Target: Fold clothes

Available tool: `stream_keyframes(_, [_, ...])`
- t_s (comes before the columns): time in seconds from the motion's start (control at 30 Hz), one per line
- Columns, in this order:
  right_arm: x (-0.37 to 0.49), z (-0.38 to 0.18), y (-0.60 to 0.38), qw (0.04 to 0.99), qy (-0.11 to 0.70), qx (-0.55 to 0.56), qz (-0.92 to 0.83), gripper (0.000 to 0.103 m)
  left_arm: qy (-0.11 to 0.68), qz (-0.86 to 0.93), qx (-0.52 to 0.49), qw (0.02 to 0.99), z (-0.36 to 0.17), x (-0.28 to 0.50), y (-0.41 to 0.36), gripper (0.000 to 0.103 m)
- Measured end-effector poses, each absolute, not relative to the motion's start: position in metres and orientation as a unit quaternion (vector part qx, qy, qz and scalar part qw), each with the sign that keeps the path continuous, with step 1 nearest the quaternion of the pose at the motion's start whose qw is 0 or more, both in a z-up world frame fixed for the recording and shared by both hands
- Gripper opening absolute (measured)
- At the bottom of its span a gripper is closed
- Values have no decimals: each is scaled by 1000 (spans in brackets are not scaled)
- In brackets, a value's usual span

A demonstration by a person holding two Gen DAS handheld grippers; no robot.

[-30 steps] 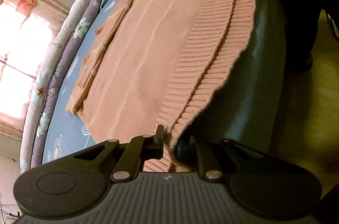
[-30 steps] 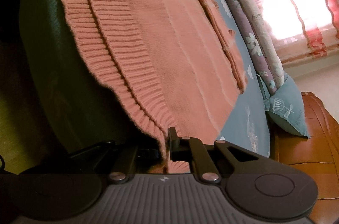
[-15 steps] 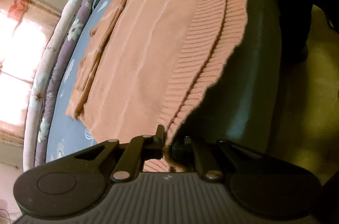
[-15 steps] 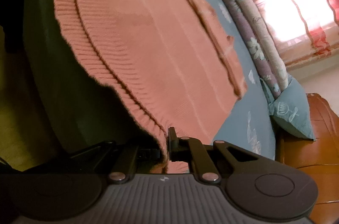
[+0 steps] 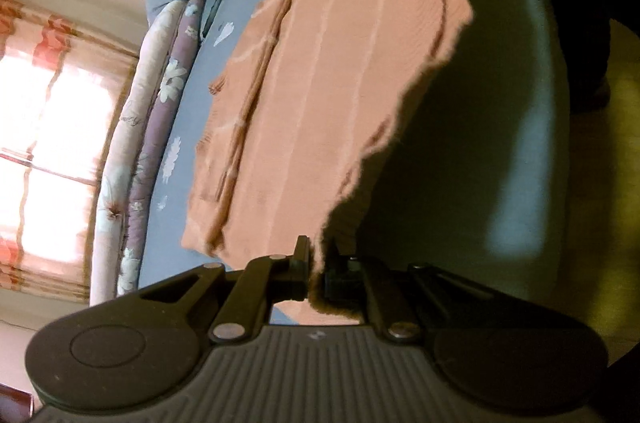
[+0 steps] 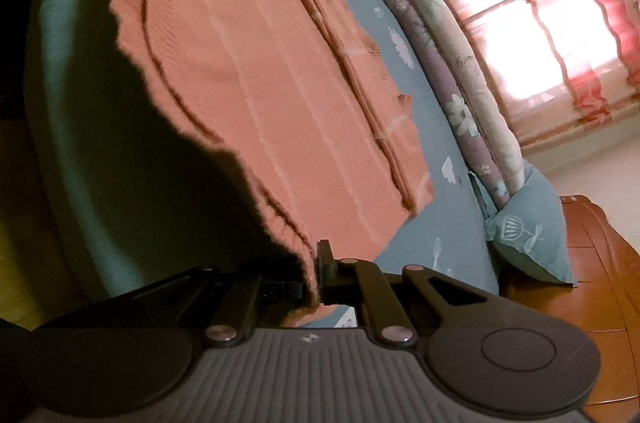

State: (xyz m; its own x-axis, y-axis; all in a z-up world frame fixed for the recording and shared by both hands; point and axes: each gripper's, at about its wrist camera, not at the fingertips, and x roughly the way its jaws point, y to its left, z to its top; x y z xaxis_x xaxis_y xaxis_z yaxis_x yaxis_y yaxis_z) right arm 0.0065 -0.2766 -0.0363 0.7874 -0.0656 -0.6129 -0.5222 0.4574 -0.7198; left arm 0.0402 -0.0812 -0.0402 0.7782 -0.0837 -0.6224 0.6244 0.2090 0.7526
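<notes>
Salmon-pink knit: a sweater (image 5: 320,95) lies spread on the blue flowered bed sheet (image 5: 248,7), its ribbed hem at the near edge of the bed. Left gripper (image 5: 316,269) pinches one hem corner between closed jaws; right gripper (image 6: 316,273) pinches the other corner likewise. The hem hangs raised off the near edge, the body sloping back to the sheet. Step in hand, as I judge it: the hem-to-collar fold. Next move calls for carrying both corners level toward the far edge, together, keeping the hem taut.
</notes>
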Motion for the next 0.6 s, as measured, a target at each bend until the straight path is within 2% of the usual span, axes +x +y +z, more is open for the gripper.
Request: stream_keyframes(0.6, [75, -26, -277, 808, 240, -531, 86, 8, 192, -189, 599, 754, -34, 107, -88, 5])
